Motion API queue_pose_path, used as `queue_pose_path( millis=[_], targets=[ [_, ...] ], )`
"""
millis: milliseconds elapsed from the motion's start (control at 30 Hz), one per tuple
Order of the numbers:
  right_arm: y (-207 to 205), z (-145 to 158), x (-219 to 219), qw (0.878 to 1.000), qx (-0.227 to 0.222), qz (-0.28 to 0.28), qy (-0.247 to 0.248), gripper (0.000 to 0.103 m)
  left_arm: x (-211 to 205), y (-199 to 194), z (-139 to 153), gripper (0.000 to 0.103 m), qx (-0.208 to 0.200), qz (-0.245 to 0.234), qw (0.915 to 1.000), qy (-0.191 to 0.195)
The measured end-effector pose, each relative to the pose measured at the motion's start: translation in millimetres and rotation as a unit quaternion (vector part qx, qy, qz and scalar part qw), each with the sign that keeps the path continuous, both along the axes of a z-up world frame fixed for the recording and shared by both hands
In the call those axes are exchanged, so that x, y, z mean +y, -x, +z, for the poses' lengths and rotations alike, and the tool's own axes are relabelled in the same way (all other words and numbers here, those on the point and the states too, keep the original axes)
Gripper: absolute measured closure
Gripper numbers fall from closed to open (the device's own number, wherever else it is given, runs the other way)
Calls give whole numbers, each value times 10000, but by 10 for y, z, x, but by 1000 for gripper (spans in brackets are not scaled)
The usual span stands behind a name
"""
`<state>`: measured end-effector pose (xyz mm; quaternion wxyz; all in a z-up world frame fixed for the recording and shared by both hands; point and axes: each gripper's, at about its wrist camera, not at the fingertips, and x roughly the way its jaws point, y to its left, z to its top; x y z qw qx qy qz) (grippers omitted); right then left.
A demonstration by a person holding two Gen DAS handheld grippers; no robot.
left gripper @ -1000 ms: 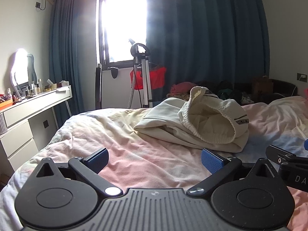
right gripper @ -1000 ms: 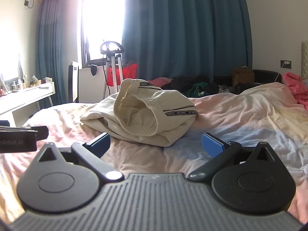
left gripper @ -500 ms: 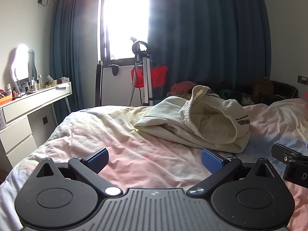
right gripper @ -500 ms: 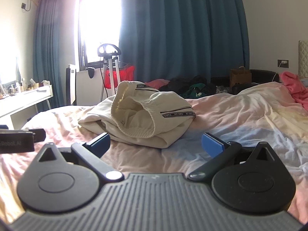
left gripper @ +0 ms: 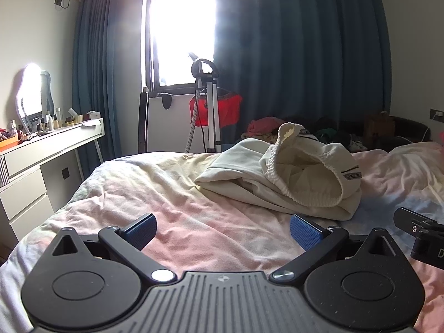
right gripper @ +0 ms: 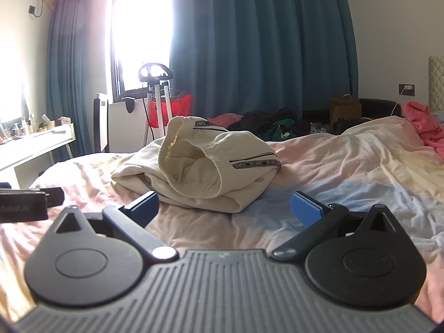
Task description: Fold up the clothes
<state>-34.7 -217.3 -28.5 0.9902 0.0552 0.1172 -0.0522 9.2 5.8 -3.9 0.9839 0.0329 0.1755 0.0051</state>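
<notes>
Both grippers sit low in their frames with jaws spread wide and nothing between the blue pads. Left gripper (left gripper: 223,229) hovers over the pink and cream bedsheet (left gripper: 172,194), its fingers apart from the cloth ahead. Right gripper (right gripper: 224,208) is likewise empty, with the near edge of the garment showing between its fingers at frame centre. That garment, a cream pair of pants (left gripper: 280,177), lies bunched on the bed right of centre in the left view and at centre in the right view (right gripper: 205,166); its ribbed elastic waistband gapes toward the cameras and a black lettered stripe runs along its side. At the upper left of each frame a bright window (left gripper: 181,27) glares between dark blue curtains (left gripper: 299,50). A white dresser (left gripper: 41,155) stands at the left edge.
</notes>
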Motion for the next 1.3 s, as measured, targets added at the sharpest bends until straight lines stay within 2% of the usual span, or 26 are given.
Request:
queue_pose_path(
  millis=[533, 667, 767, 867, 967, 1000, 1067, 1167, 1300],
  targets=[
    [-33, 82, 14, 9999, 11, 89, -107, 0, 9, 1, -55, 0, 50, -49, 10000, -46],
    [-2, 210, -90, 9989, -107, 84, -443, 0, 8, 7, -67, 0, 22, -74, 10000, -46],
    [19, 328, -295, 9958, -52, 39, -914, 0, -44, -17, -43, 0, -194, -130, 9997, -120],
    [105, 408, -500, 9939, -134, -69, -1089, 0, -165, -148, -3, 0, -306, -210, 9990, -254],
    [185, 408, -712, 9890, -97, -111, -1474, 0, -381, -407, 35, 0, -303, -398, 9978, -433],
    [202, 393, -767, 9871, -87, -111, -1595, 0, -459, -525, 53, 0, -278, -488, 9977, -370],
    [222, 357, -857, 9840, -64, -133, -1778, 0, -610, -826, 100, 0, -39, -610, 9981, -61],
    [195, 324, -913, 9838, -68, -104, -1789, 0, -835, -1423, 142, 0, 431, -600, 9960, 505],
    [90, 241, -1022, 9791, -98, -34, -2033, 0, -1142, -2267, 184, 0, 433, -198, 9958, 787]
  ],
)
